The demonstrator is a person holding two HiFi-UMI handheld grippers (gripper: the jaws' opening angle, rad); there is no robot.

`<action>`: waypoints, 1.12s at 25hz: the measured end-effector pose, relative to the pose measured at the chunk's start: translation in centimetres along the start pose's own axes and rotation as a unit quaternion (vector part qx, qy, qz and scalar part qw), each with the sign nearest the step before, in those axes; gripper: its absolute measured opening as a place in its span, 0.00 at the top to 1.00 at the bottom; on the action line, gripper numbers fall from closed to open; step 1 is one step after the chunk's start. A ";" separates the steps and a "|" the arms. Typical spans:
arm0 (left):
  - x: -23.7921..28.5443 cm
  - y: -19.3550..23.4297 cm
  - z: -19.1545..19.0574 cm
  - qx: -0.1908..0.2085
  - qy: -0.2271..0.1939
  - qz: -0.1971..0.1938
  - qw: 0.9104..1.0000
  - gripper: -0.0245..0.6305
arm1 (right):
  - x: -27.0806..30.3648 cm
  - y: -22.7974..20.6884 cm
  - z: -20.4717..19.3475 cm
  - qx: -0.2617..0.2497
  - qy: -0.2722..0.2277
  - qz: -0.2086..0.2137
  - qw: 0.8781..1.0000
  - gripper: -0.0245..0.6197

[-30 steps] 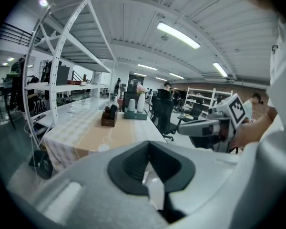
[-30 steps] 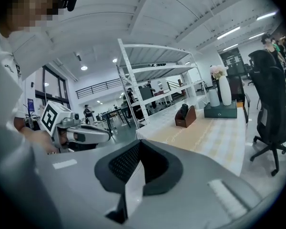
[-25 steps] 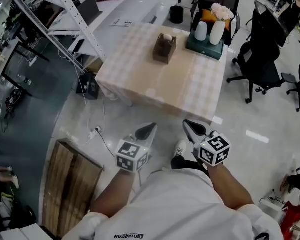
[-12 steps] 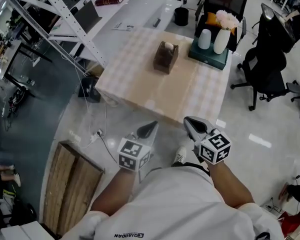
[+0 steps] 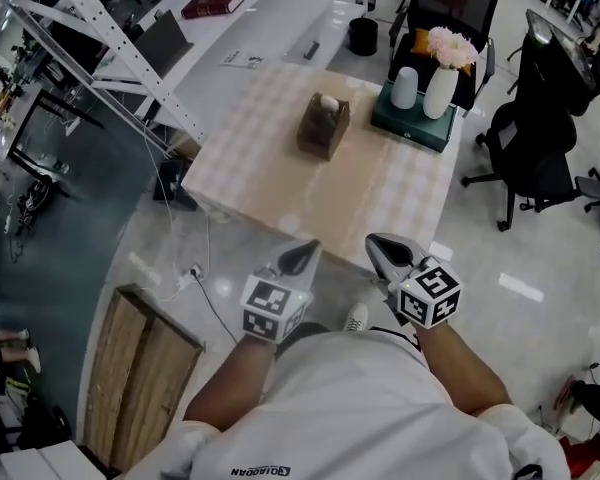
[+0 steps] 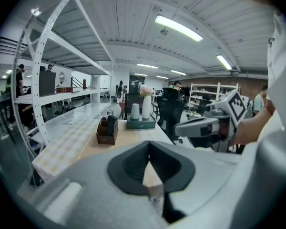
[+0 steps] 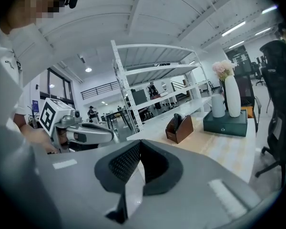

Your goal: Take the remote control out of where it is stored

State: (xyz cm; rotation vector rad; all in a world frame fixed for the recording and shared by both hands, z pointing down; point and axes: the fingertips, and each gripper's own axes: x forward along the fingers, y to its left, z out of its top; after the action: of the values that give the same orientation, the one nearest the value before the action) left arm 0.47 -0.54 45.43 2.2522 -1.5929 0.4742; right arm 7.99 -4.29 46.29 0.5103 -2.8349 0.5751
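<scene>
Head view: the left hand-held gripper [image 5: 302, 257] and right hand-held gripper [image 5: 384, 249] hang over the floor, short of the desk [image 5: 270, 173], each with jaws together and empty. The remote [image 6: 110, 124] stands in a brown holder [image 5: 321, 128] mid-desk, well apart from both.

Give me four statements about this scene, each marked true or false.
1. The remote control stands in the brown holder on the table. True.
2. The left gripper is closed on the remote control. False: its jaws are together with nothing between them, and it is short of the table.
3. The right gripper has its jaws together and holds nothing. True.
4. The vase of flowers stands on the floor. False: it stands on the green box at the table's far right corner.
</scene>
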 end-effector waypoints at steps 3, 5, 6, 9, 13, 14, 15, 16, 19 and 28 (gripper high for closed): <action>0.5 -0.4 0.1 0.003 0.008 -0.003 1.000 0.96 | -0.2 -0.7 0.1 0.003 -0.002 0.000 1.000 0.95; 0.7 -0.4 0.1 0.004 0.013 -0.005 1.000 0.96 | -0.3 -0.9 0.0 0.008 -0.005 -0.001 1.000 0.95; 0.8 -0.4 0.1 0.006 0.014 -0.006 1.000 0.96 | -0.3 -1.0 0.0 0.010 -0.007 -0.002 1.000 0.95; 1.3 -0.3 0.4 0.013 0.017 -0.009 1.000 0.96 | -0.3 -1.6 0.0 0.018 -0.013 -0.005 1.000 0.95; 1.2 -0.2 0.3 0.015 0.024 -0.013 1.000 0.96 | -0.2 -1.9 -0.2 0.026 -0.016 -0.009 0.999 0.95; 1.1 0.0 0.2 0.016 0.026 -0.013 0.999 0.96 | -0.1 -2.0 -0.2 0.026 -0.016 -0.010 0.999 0.95; 1.1 0.2 0.0 0.016 0.028 -0.014 0.999 0.96 | 0.1 -2.0 -0.1 0.027 -0.017 -0.012 0.999 0.95; 1.2 0.5 -0.1 0.015 0.029 -0.014 0.999 0.96 | 0.2 -2.1 -0.1 0.027 -0.017 -0.014 0.999 0.95; 1.7 1.7 -0.2 0.012 0.028 -0.019 0.999 0.96 | 1.0 -2.3 -0.1 0.028 -0.018 -0.021 0.999 0.95; 3.9 6.5 1.1 0.029 0.030 -0.055 0.998 0.96 | 5.6 -3.6 0.9 0.038 -0.022 -0.055 0.998 0.95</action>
State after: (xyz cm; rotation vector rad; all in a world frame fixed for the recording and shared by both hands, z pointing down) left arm -4.34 -6.30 46.77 2.3314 -1.4354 0.5584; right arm 4.04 -9.39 48.19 0.6948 -2.8127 0.6619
